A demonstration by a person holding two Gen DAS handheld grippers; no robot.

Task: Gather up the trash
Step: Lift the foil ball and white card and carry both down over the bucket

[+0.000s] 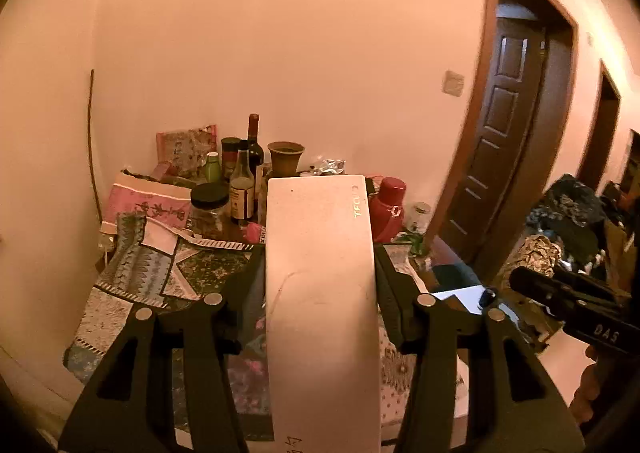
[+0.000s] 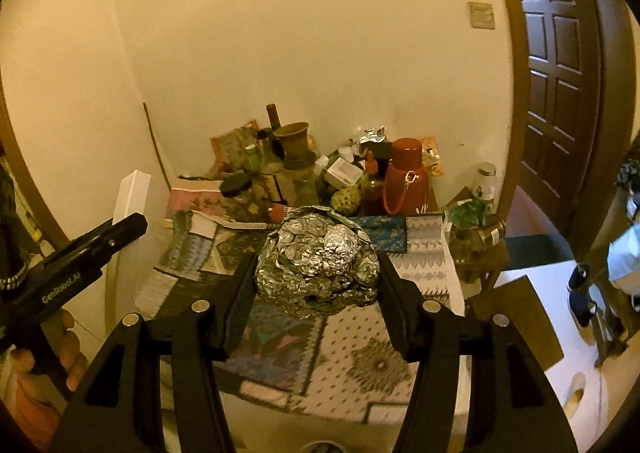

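In the left wrist view, the left claw (image 1: 320, 273) is clamped on a long white box (image 1: 320, 293), its black fingers pressing the box's two long sides; the box stands up between them and runs from the bottom edge of the picture toward the cluttered back of the tabletop (image 1: 132, 281), held above the patchwork cloth. Behind it stand a dark wine bottle (image 1: 254, 145), a black-lidded jar (image 1: 209, 209), a brown pot (image 1: 285, 157) and a red flask (image 1: 387, 209). At the far right the right claw (image 1: 532, 277) shows from the side, with crumpled foil (image 1: 532, 253) at its tip. In the right wrist view, the right claw (image 2: 318, 273) grips a ball of crumpled foil (image 2: 318, 265), both fingers pressed against its sides, the ball hanging above the patterned cloth of the tabletop (image 2: 360, 373). At the left edge the left claw (image 2: 120, 229) appears with the white box (image 2: 130, 197) rising from it, and a hand (image 2: 64, 349) holds its handle. A dark panelled door (image 2: 560, 73) stands at the right.
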